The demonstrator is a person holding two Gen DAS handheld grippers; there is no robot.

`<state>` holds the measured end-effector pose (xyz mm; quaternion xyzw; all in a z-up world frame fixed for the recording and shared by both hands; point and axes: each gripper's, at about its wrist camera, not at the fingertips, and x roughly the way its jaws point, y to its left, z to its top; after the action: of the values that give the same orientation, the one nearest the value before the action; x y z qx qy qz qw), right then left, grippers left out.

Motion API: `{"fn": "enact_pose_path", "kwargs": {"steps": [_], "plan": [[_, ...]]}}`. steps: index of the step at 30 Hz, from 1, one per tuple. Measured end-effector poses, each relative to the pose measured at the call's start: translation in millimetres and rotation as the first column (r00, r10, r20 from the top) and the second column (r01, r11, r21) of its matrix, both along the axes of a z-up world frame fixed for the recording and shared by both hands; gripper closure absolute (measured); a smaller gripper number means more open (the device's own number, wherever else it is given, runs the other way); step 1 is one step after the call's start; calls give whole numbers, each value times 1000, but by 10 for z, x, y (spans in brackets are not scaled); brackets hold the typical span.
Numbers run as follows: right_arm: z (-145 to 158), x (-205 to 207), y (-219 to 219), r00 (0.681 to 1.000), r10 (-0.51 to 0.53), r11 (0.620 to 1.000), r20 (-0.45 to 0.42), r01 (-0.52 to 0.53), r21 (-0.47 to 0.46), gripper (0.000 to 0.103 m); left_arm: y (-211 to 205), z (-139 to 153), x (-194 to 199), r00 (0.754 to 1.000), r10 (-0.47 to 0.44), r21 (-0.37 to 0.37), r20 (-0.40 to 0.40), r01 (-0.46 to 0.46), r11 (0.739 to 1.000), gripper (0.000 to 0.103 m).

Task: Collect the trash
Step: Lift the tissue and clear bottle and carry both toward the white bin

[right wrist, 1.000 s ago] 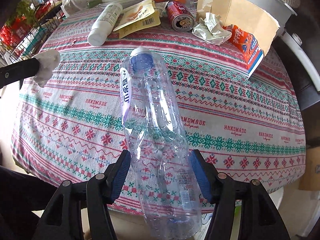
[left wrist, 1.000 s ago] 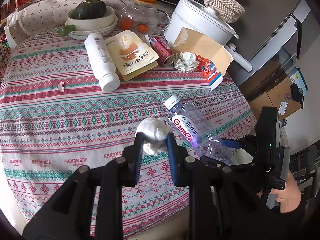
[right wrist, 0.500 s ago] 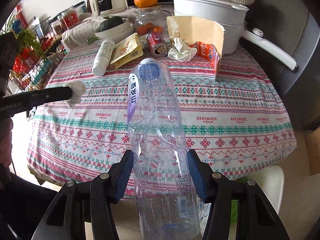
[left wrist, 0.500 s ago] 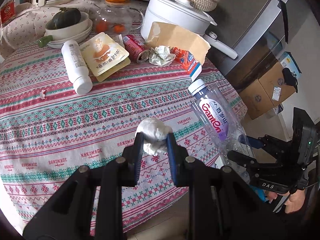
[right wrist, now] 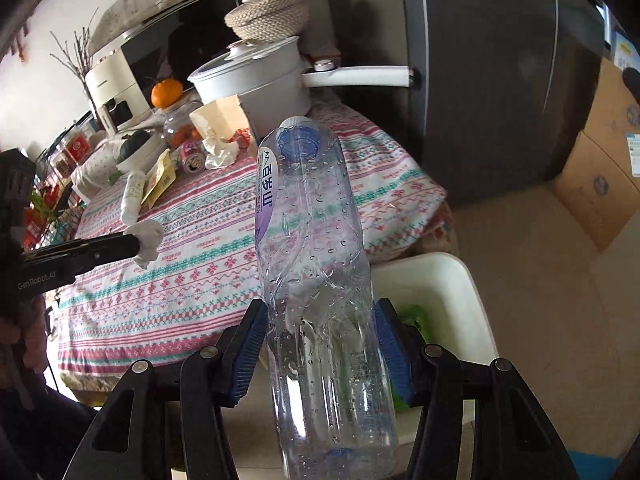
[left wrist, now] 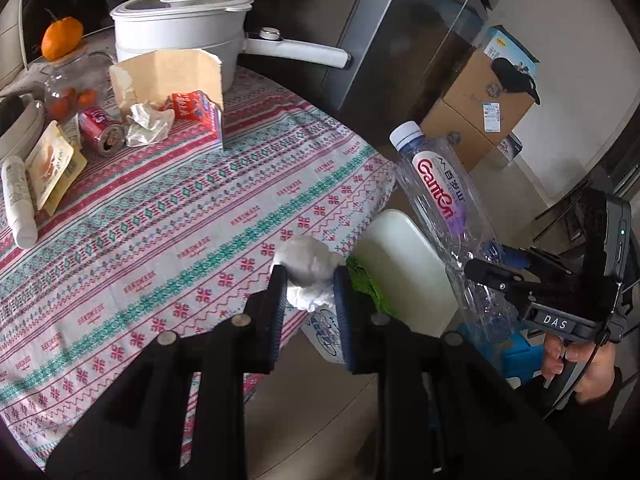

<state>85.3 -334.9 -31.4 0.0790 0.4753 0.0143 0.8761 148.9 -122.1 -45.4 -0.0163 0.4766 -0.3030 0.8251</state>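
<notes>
A: Bottle [right wrist: 316,264] clamped in right gripper [right wrist: 320,344], above bin [right wrist: 460,280]. Tissue [left wrist: 310,270] pinched in left gripper [left wrist: 310,300], at table [left wrist: 180,216] edge.

B: Step: carry to bin. Next: centre over opening, then release.

A: Right view alone shows bin interior; can [left wrist: 100,132] clearer in left view.

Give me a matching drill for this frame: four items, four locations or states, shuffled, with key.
Items:
1. tissue wad
2. water bottle
3. soda can
4. orange

States:
A. lying on its side on the tablecloth
B. clamped in the left gripper
C. sitting on top of a glass jar
D. clamped in the right gripper

Pairs: 1-B, 2-D, 3-A, 4-C
</notes>
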Motion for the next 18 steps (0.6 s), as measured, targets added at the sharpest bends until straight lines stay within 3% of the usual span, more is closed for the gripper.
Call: {"fn": "enact_pose_path", "kwargs": {"steps": [9,18], "plan": [[-103,-260,-684,987,-159,987,-20,159,19,46,-948,-317,-135,989,-149,30,-12,149,988,78],[-274,-284,-922,975,-211,977,-67,213,29,46,-1358,-751,-84,983,-182,74,-36,185,980,72]]}}
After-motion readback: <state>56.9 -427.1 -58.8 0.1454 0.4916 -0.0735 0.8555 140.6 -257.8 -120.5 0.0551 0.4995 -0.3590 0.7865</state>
